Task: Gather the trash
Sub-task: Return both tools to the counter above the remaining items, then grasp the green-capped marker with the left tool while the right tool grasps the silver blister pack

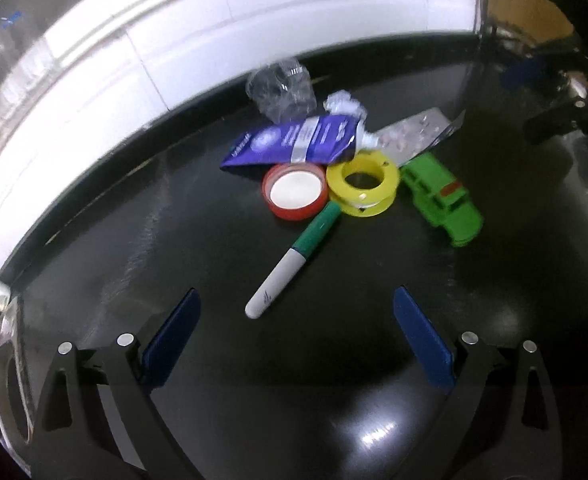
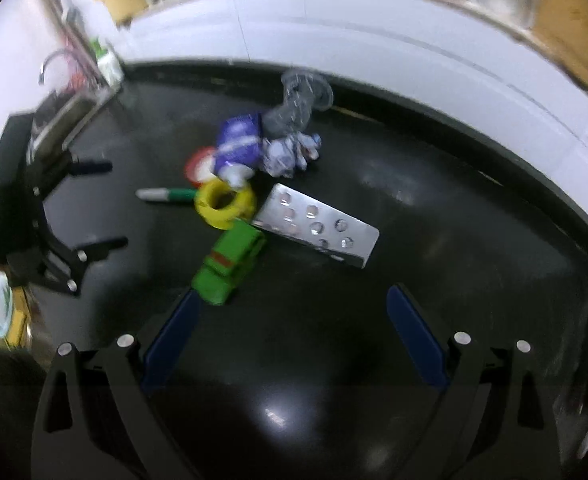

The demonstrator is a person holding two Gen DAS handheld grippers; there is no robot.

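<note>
A pile lies on the black counter [image 1: 174,240]: a crushed clear plastic cup [image 1: 282,90], crumpled paper [image 1: 343,105], a squeezed blue tube [image 1: 294,144], a silver blister pack [image 1: 413,132], a red lid [image 1: 295,191], a yellow reel [image 1: 362,182], a green marker [image 1: 294,256] and a green toy truck [image 1: 441,198]. My left gripper [image 1: 297,300] is open and empty, just short of the marker's end. My right gripper [image 2: 290,300] is open and empty; its left finger is beside the toy truck [image 2: 230,268]. The blister pack [image 2: 317,230], cup [image 2: 299,100] and paper [image 2: 290,154] show there too.
A white tiled wall [image 1: 134,60] runs behind the counter. A sink with a tap [image 2: 60,112] sits at the counter's left end, a bottle [image 2: 108,62] beside it. The left gripper [image 2: 94,204] shows at the left of the right wrist view.
</note>
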